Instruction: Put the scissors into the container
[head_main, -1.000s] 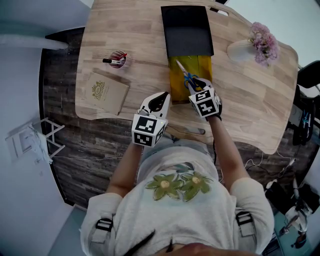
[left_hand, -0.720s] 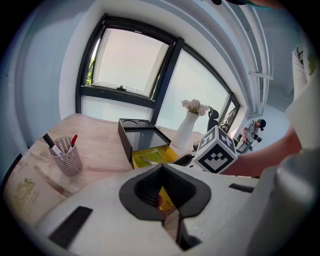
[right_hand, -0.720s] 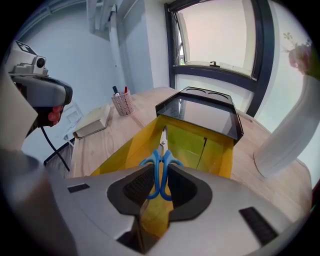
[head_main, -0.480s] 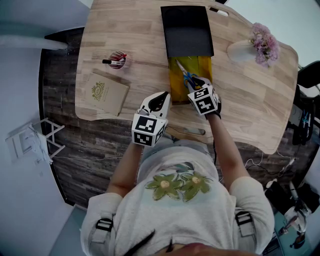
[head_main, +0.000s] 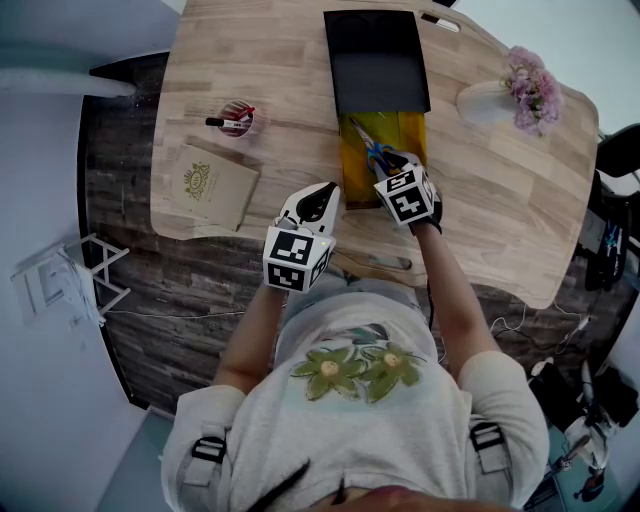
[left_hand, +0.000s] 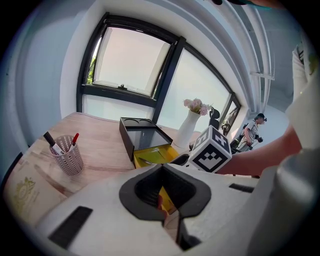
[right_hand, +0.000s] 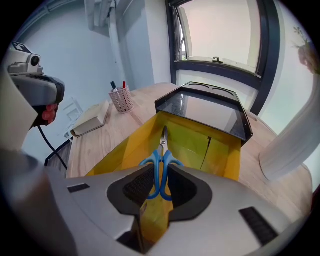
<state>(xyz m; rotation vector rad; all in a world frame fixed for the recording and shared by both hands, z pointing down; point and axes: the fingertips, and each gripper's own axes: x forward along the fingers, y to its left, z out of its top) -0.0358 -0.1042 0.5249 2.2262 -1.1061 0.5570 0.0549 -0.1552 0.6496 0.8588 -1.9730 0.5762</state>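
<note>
The scissors (head_main: 371, 152) have blue handles and short steel blades. My right gripper (head_main: 388, 168) is shut on the handles, with the blades pointing away from me over the open yellow container (head_main: 352, 172). In the right gripper view the scissors (right_hand: 161, 167) sit between the pads of my right gripper (right_hand: 160, 176), above the yellow container's floor (right_hand: 200, 142). The black lid (head_main: 376, 60) lies at the container's far end. My left gripper (head_main: 323, 193) hovers at the table's front edge, left of the container. In its own view my left gripper (left_hand: 169, 212) is shut with nothing in it.
A mesh pen cup (head_main: 236, 119) and a tan notebook (head_main: 208, 185) lie on the table's left side. A white vase of pink flowers (head_main: 498, 98) stands right of the lid. The wooden table's front edge (head_main: 250, 235) runs just under my left gripper.
My right gripper has moved a little farther away from me with the scissors, over the yellow container. The left gripper has stayed where it was.
</note>
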